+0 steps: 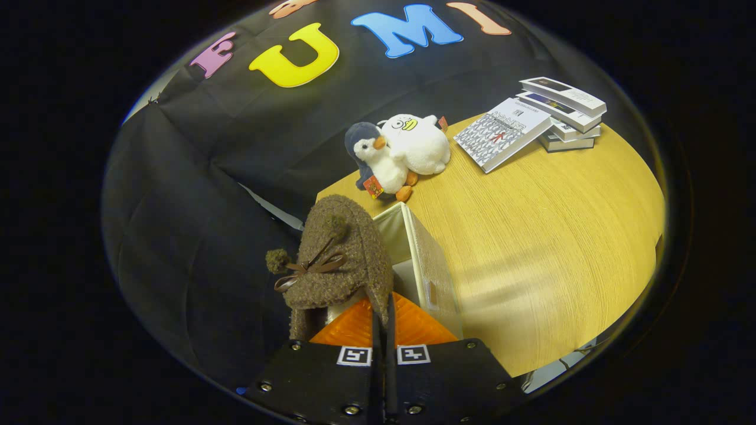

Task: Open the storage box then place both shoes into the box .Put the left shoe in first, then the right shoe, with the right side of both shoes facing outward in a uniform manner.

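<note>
The gripper (383,321), its fingers closed on a brown fuzzy shoe (339,254), holds it over the open white box (428,260), so boxing looks underway, unfinished.

Black cloth (195,195) is hanging behind a wooden table (549,236); light is glaring off the tabletop's grain.

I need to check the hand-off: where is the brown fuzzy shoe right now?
In the gripper view, the brown fuzzy shoe hangs pinched between the gripper fingers, over the open white storage box.
</note>
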Demonstrator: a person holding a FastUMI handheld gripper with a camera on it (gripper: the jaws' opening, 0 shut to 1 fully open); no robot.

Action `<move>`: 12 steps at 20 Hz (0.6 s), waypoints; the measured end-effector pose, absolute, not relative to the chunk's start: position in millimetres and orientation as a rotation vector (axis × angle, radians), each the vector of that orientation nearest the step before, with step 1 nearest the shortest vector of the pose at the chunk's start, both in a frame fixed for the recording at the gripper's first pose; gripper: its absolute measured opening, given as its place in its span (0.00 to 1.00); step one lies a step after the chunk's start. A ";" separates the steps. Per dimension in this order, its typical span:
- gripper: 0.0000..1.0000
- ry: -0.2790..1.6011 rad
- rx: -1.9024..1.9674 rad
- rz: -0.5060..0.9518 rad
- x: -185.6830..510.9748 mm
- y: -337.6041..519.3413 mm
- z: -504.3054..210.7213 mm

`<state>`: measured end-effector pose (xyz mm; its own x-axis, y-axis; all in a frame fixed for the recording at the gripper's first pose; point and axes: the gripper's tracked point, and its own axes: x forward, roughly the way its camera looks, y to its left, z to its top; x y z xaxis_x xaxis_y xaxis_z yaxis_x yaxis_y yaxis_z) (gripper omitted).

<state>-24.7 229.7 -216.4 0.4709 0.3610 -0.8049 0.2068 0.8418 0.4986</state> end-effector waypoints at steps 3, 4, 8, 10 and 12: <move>0.12 1.060 0.608 0.113 -21.0 229.2 -210.2; 0.30 1.032 0.625 0.113 -16.5 229.0 -205.6; 0.95 0.942 0.558 0.115 -4.2 203.7 -183.3; 0.98 0.874 0.493 0.132 -0.3 190.3 -168.8; 0.98 0.804 0.429 0.153 3.3 175.5 -153.4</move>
<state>3.3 175.5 -153.4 0.6883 0.2930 -0.6637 0.0280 0.9035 0.4278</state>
